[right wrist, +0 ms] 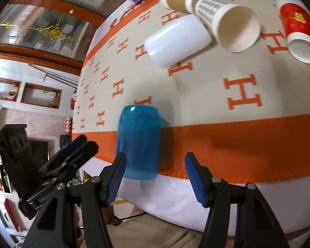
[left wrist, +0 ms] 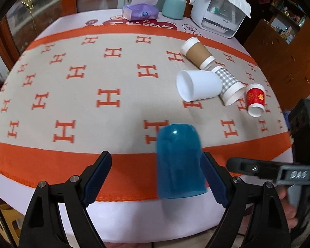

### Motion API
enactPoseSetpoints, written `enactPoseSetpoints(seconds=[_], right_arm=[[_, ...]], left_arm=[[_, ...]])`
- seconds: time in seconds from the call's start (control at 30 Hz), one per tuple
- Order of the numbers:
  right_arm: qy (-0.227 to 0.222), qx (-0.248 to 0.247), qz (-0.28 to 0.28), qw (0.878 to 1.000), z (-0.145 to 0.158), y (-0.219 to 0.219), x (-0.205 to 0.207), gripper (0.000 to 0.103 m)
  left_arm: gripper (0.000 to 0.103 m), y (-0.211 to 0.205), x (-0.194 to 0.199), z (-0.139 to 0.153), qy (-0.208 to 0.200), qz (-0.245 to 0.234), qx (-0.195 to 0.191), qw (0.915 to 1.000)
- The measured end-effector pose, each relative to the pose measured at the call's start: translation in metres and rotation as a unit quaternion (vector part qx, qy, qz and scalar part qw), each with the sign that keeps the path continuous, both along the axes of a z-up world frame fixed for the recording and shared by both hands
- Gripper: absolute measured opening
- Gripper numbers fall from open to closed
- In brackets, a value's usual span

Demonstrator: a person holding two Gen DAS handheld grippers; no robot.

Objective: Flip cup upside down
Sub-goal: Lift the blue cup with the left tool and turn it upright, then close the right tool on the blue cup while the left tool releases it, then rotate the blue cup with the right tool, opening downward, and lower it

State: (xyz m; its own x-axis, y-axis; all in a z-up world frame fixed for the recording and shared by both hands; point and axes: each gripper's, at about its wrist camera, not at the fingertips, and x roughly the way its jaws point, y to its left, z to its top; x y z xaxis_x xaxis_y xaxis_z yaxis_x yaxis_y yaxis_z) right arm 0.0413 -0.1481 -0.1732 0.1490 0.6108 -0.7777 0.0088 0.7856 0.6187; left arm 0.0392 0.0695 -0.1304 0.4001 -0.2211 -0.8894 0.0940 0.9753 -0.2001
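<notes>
Now the blue plastic cup (left wrist: 178, 163) stands mouth-down between the wide-spread left tongs (left wrist: 156, 175); the right tongs (right wrist: 155, 175) gape wide just beside it.

Setting: a lived-in home, most likely a dining or living room. Evidence: the tabletop (left wrist: 117, 22) carries an orange-and-beige cloth (left wrist: 105, 95) printed with H motifs. A purple tissue pack (left wrist: 140, 11), a teal mug (left wrist: 173, 7) and a small white appliance (left wrist: 219, 18) draped with a white cloth stand at its far edge. A wooden glass-fronted cabinet (right wrist: 37, 26) with gold ornaments lines the wall. Recessed wall niches (right wrist: 22, 92) hold household clutter
</notes>
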Motion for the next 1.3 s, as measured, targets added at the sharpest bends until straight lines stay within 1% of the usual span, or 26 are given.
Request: enactPoseSetpoints(seconds=[0.1, 0.13, 0.2, 0.3, 0.47, 0.57, 0.63, 0.83, 0.9, 1.07, 1.3], right_arm=[[0.003, 0.017, 0.007, 1.000, -0.002, 0.008, 0.002, 0.066], [0.005, 0.024, 0.012, 1.000, -0.004, 0.012, 0.003, 0.067], [0.009, 0.035, 0.016, 0.999, -0.007, 0.017, 0.005, 0.067], [0.017, 0.039, 0.017, 0.999, -0.015, 0.023, 0.010, 0.067], [0.018, 0.047, 0.013, 0.999, -0.022, 0.029, 0.019, 0.067], [0.019, 0.043, 0.017, 0.999, -0.025, 0.036, 0.025, 0.067], [0.017, 0.032, 0.023, 0.999, -0.027, 0.041, 0.028, 0.067], [0.021, 0.008, 0.037, 0.999, -0.034, 0.051, 0.035, 0.067], [0.021, 0.005, 0.044, 0.999, -0.036, 0.053, 0.036, 0.067], [0.010, 0.008, 0.047, 0.999, -0.038, 0.055, 0.034, 0.067], [-0.014, -0.003, 0.039, 0.999, -0.032, 0.055, 0.024, 0.066]], left_arm=[[0.086, 0.010, 0.001, -0.009, 0.021, 0.003, -0.028, 0.9994], [0.086, 0.016, 0.002, -0.013, 0.033, 0.008, -0.042, 0.9985], [0.086, 0.023, 0.003, -0.021, 0.045, 0.015, -0.055, 0.9973], [0.086, 0.032, 0.003, -0.032, 0.048, 0.023, -0.062, 0.9967], [0.087, 0.044, 0.003, -0.043, 0.051, 0.027, -0.079, 0.9951], [0.087, 0.051, 0.004, -0.049, 0.058, 0.033, -0.084, 0.9942], [0.087, 0.056, 0.004, -0.051, 0.059, 0.033, -0.090, 0.9937], [0.087, 0.061, 0.004, -0.054, 0.046, 0.019, -0.091, 0.9946], [0.087, 0.061, 0.004, -0.056, 0.047, 0.016, -0.097, 0.9940], [0.087, 0.064, 0.002, -0.059, 0.047, 0.011, -0.099, 0.9939], [0.087, 0.065, -0.003, -0.062, 0.047, 0.003, -0.099, 0.9939]])
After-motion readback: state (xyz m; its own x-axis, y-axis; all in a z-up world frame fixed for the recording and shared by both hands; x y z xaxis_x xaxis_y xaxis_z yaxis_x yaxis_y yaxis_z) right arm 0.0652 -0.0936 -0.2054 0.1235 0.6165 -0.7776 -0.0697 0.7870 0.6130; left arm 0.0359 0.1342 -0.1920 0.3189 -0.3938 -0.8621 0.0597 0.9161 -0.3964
